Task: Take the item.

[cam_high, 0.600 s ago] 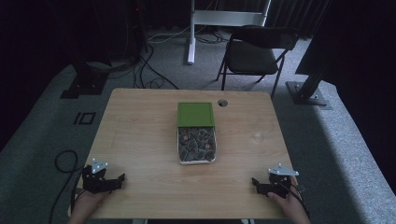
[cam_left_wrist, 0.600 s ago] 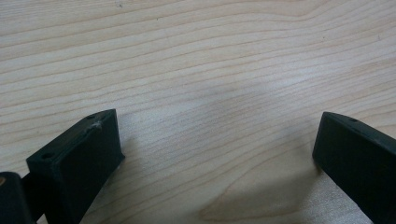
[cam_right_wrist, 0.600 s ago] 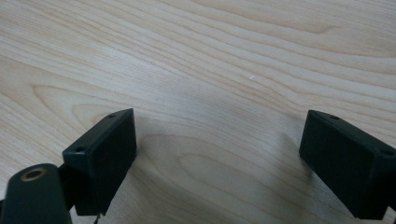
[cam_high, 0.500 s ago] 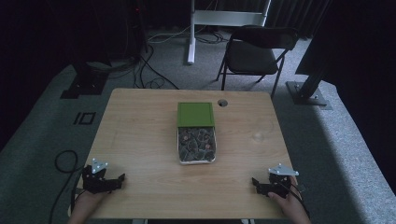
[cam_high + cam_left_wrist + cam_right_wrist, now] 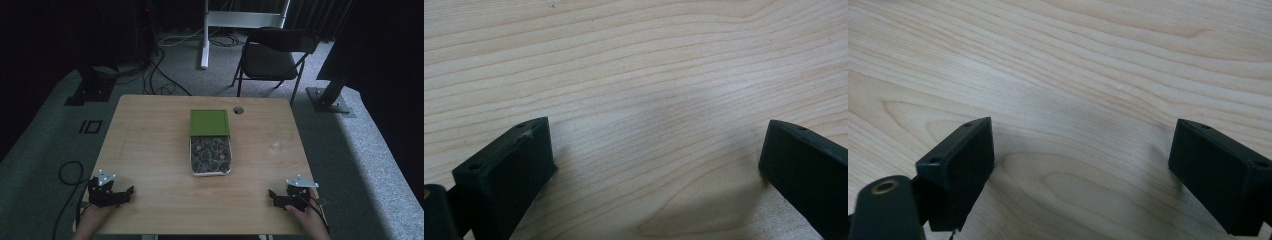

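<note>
A white tray [image 5: 192, 159] full of small dark pieces sits at the middle of the wooden table [image 5: 150, 140], and a green box [image 5: 209, 122] lies against its far end. My left gripper [image 5: 131, 191] rests near the front left corner, held by a hand, jaws pointing toward the table's middle. My right gripper [image 5: 271, 195] rests near the front right corner in the other hand. In the left gripper view the left gripper [image 5: 656, 150] has its jaws wide apart over bare wood. In the right gripper view the right gripper [image 5: 1083, 150] is just as open, with nothing between its jaws.
A round cable hole [image 5: 238, 110] is in the table's far edge. Behind the table stand a black folding chair [image 5: 272, 55] and a white stand [image 5: 205, 30]. Cables [image 5: 150, 80] lie on the grey carpet at the left.
</note>
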{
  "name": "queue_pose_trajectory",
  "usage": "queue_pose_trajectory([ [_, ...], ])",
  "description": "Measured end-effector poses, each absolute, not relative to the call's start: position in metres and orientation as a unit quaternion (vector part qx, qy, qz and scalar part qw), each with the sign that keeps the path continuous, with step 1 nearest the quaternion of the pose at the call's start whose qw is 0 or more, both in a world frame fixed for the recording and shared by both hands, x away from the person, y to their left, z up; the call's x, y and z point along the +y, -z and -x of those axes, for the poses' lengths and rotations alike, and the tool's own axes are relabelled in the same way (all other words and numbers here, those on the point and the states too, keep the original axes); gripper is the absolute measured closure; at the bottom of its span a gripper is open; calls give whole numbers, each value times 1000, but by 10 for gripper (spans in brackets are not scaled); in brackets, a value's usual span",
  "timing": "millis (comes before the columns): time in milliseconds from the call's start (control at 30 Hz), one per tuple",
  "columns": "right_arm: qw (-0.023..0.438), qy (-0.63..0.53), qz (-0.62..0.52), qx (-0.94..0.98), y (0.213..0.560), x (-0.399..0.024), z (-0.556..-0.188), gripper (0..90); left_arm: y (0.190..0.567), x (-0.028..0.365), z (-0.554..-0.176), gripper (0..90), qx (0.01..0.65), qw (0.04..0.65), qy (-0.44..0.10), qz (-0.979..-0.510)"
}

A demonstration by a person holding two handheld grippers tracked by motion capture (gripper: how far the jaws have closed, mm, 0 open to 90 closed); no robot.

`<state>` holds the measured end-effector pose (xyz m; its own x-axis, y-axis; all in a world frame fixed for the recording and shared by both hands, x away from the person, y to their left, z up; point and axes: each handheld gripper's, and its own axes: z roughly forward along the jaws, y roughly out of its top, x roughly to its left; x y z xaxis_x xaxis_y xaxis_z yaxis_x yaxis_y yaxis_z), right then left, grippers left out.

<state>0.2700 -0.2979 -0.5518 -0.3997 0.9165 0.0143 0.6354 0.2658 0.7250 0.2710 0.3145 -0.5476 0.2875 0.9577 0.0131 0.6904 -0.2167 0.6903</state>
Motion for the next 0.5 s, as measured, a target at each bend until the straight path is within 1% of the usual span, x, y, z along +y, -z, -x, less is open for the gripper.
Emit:
queue_pose_trajectory([
  [500, 211, -368, -488, 763, 525, -278, -276, 110, 548, 315, -271, 16, 552, 295, -227, -746],
])
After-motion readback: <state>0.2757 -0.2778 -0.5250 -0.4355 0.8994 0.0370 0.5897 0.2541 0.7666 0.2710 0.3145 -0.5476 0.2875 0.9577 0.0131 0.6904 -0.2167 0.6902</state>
